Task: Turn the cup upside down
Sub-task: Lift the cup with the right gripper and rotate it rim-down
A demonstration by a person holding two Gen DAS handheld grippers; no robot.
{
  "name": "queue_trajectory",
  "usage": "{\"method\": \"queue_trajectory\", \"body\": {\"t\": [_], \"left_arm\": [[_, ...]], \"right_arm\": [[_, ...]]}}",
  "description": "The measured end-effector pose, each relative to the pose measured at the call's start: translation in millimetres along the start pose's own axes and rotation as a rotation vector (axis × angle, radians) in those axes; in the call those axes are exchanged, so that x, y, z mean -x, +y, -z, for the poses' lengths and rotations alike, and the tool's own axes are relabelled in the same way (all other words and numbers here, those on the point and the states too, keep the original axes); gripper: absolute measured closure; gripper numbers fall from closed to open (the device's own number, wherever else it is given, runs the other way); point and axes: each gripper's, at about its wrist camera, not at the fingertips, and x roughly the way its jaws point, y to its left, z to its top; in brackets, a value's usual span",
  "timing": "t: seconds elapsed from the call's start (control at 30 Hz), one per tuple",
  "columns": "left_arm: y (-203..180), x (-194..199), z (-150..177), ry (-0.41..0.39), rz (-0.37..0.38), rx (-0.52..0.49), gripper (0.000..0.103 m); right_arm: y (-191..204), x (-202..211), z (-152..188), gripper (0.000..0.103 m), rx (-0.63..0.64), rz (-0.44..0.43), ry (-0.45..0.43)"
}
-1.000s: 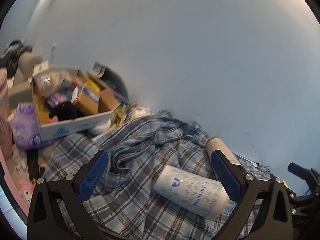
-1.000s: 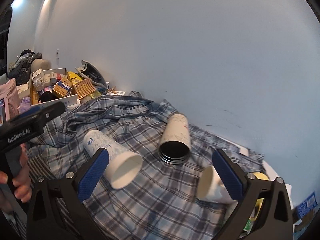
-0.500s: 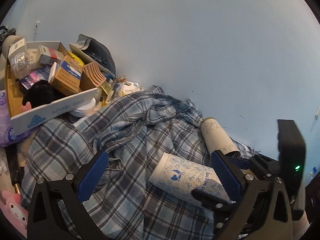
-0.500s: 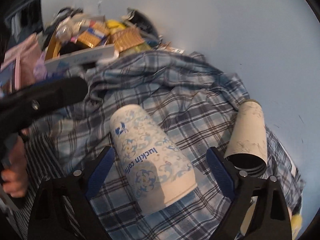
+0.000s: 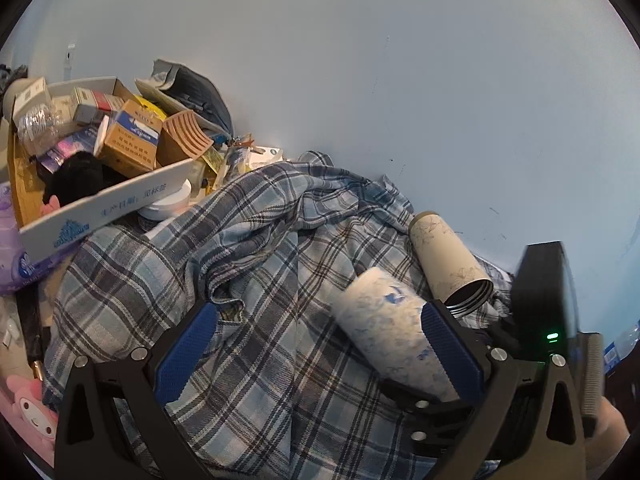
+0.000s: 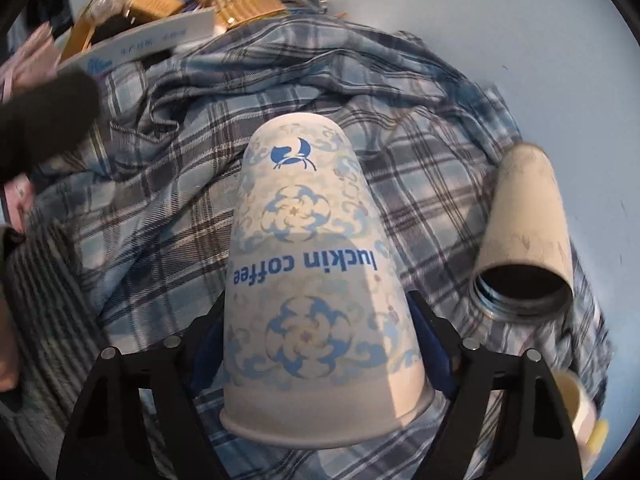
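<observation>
Left wrist view: the left gripper [image 5: 316,344] hangs wide and empty over a rumpled plaid shirt [image 5: 248,264], while the paper cup [image 5: 386,330] lies on its side just beyond, the right gripper's dark frame at its lower end. A steel tumbler [image 5: 448,264] lies just beside it.

Right wrist view: the right gripper [image 6: 320,344] has its fingers closed against the paper cup [image 6: 316,280] near the rim, base pointing away. Thin walls could buckle under a hard squeeze, and the soft, uneven shirt [image 6: 168,216] may tip the cup once set rim-down; the tumbler [image 6: 524,240] crowds the landing spot.
</observation>
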Motion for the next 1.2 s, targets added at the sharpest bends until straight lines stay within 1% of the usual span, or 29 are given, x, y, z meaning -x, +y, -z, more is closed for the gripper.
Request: {"method": "queue_trajectory", "body": {"t": [0.03,0.1,0.2,0.23,0.33,0.37,0.47,0.53,0.6,0.67,0.73,0.8,0.83,0.87,0.93,0.97,1.0,1.03,1.1,1.13,1.2], "left_arm": [[-1.9,1.7,0.1,-0.011,-0.007,-0.013,0.0],[-5.0,3.9,0.4,-0.018,0.003,-0.031,0.0],[-8.2,1.4,2.7,0.014,0.048,-0.031,0.0],[-10.1,-0.6,4.0,0.029,0.06,-0.035,0.0],[-21.6,-4.5,9.0,0.046,0.07,-0.076,0.0],[-25.8,-5.6,11.1,0.052,0.078,-0.09,0.0],[-43.8,-9.6,20.8,0.1,0.147,-0.147,0.0],[-55.5,-9.4,26.4,0.118,0.171,-0.19,0.0],[-66.6,-6.5,31.8,0.135,0.199,-0.218,0.0],[-71.4,-1.5,33.7,0.159,0.258,-0.18,0.0],[-73.3,0.6,32.9,0.176,0.291,-0.15,0.0],[-72.9,-1.3,31.5,0.185,0.262,-0.131,0.0],[-72.2,-5.3,30.0,0.207,0.242,-0.112,0.0],[-72.1,-8.5,29.5,0.228,0.241,-0.097,0.0],[-70.6,-21.8,25.5,0.305,0.255,-0.065,0.0],[-69.3,-27.2,24.1,0.333,0.248,-0.053,0.0],[-68.3,-31.5,22.9,0.35,0.244,-0.048,0.001],[-68.9,-33.5,22.0,0.369,0.244,-0.021,0.001],[-74.7,-34.0,21.0,0.38,0.261,-0.006,0.001],[-81.1,-32.7,20.7,0.378,0.255,-0.006,0.001],[-89.7,-34.3,21.2,0.385,0.262,-0.001,0.001]], "right_arm": [[-0.8,4.9,3.4,0.023,-0.02,-0.003,-0.005],[-5.4,14.2,12.8,0.023,-0.082,0.022,0.012],[-14.3,30.4,30.8,0.023,-0.189,0.05,0.022],[-17.7,37.6,39.8,0.024,-0.224,0.066,0.007],[-28.7,46.6,61.4,0.024,-0.305,0.081,0.014],[-31.0,47.0,66.7,0.024,-0.323,0.08,0.022],[-32.9,45.7,82.6,0.024,-0.365,0.054,0.056],[-32.7,46.0,91.2,0.024,-0.408,0.023,0.065],[-32.1,47.6,95.8,0.024,-0.426,-0.001,0.054],[-30.2,51.5,97.2,0.024,-0.411,0.0,0.024],[-32.5,62.6,101.5,0.024,-0.422,0.006,-0.015],[-37.5,75.3,108.8,0.024,-0.44,-0.01,-0.046],[-40.7,82.6,112.3,0.024,-0.453,-0.014,-0.064],[-44.3,90.9,115.9,0.024,-0.463,-0.012,-0.082],[-55.2,108.9,123.8,0.024,-0.501,0.02,-0.147],[-62.1,119.1,129.3,0.023,-0.531,0.049,-0.191],[-67.9,126.6,133.7,0.023,-0.553,0.082,-0.227],[-72.7,132.3,137.3,0.022,-0.563,0.129,-0.251],[-80.9,136.2,139.7,0.022,-0.558,0.213,-0.258],[-85.3,135.7,140.4,0.022,-0.561,0.231,-0.259],[-94.9,131.7,143.6,0.022,-0.587,0.228,-0.257]]}}
